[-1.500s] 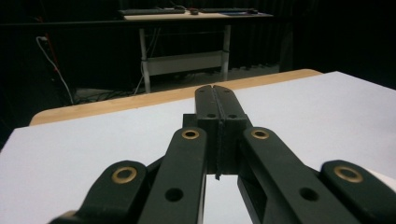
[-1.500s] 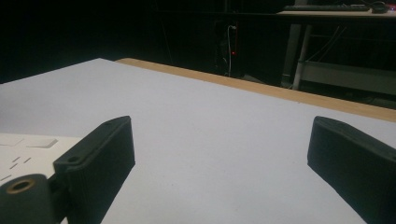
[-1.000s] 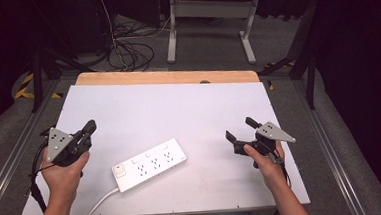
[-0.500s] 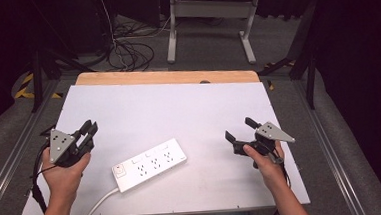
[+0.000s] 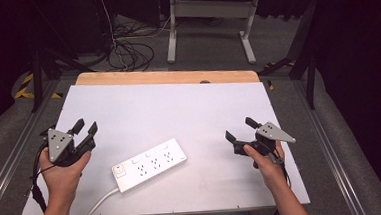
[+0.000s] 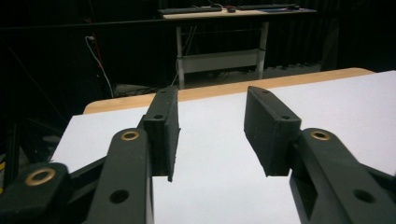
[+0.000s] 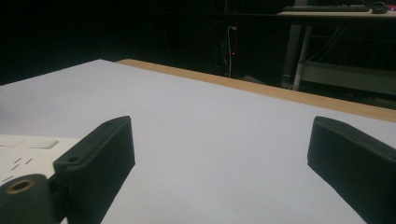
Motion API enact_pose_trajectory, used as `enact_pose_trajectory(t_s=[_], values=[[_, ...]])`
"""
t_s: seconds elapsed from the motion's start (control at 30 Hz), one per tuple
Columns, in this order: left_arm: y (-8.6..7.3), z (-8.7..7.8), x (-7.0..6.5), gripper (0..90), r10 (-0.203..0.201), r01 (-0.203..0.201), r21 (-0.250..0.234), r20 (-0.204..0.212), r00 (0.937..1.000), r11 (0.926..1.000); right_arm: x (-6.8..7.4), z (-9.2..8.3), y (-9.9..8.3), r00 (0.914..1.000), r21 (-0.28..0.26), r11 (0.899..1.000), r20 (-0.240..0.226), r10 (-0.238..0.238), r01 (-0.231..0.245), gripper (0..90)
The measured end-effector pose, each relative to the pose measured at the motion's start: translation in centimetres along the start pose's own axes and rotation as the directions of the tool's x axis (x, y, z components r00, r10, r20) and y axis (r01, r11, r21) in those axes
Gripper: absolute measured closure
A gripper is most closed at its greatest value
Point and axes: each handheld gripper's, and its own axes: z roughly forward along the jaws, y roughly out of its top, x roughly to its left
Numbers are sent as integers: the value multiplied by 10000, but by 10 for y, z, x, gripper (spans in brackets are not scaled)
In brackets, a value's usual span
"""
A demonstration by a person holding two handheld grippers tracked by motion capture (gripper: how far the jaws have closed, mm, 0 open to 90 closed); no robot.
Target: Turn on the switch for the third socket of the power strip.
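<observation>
White power strip (image 5: 149, 164) flat, mid-table

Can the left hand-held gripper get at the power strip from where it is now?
Probably yes. The left hand-held gripper, jaws just opening and empty, sits beside the power strip with bare white tabletop between them.
</observation>
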Motion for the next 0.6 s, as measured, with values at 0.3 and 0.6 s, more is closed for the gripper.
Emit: enact_pose_trajectory(t_s=[0.3,0.6], values=[[0,1,2,427,-301,302,47,-108,9995,9995,0,0,0,10000,-17,10000,4,6,-6,78],[-2,1,4,102,-301,300,40,256,9992,9995,0,0,0,10000,-24,10000,-2,8,-8,78]])
